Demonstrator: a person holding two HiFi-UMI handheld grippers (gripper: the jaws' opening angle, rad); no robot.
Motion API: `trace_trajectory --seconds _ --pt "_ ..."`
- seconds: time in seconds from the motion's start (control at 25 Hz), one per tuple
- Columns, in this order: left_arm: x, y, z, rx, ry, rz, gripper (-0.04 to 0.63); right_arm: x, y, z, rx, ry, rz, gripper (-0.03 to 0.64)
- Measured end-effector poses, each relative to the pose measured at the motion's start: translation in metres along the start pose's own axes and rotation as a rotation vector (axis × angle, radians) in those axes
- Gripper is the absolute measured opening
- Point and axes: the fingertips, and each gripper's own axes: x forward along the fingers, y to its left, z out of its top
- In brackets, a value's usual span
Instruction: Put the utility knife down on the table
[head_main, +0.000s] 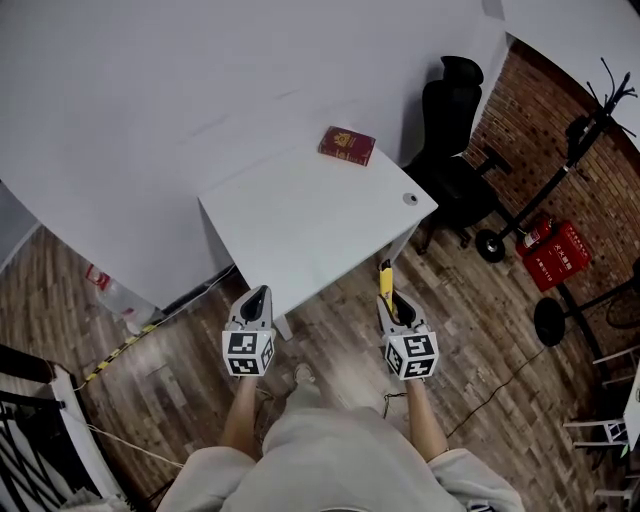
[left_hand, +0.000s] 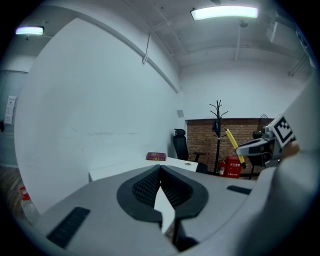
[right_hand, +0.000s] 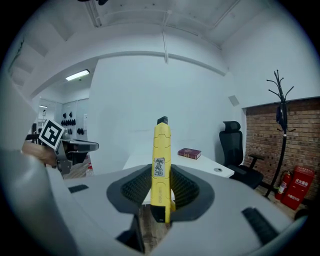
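Right gripper view: utility knife (right_hand: 161, 167) clamped upright between jaws; left gripper (left_hand: 160, 169) jaws together.

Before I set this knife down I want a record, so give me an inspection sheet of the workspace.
Surface: white table.
Job's things: yellow utility knife, held off the table.
Clutter: red book at the far corner; round cap near the right corner.
Grippers: right tongs shut on the utility knife; left tongs shut, empty.
Cables: thin cable on the floor, right side.
Surroundings: black office chair, red extinguisher box, brick wall.
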Motion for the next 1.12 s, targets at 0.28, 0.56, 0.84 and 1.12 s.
trace_trajectory --seconds 0.28,0.56,0.84,1.12 --pt "0.058 0.041 0.013 -0.014 -0.004 -0.035 0.006 0.057 0.000 0.020 -0.001 0.005 -0.020 0.110" --pt "0.104 0.067 0.024 -0.008 -0.012 -0.085 0.006 0.099 -0.004 0.033 0.014 0.000 -0.054 0.110" --pt "0.135 0.075 0.029 -0.003 -0.004 -0.115 0.006 0.122 -0.013 0.036 0.024 0.007 -0.075 0.110" --pt "0.167 0.077 0.029 0.005 0.014 -0.124 0.006 0.149 -0.033 0.035 0.035 0.018 -0.075 0.110"
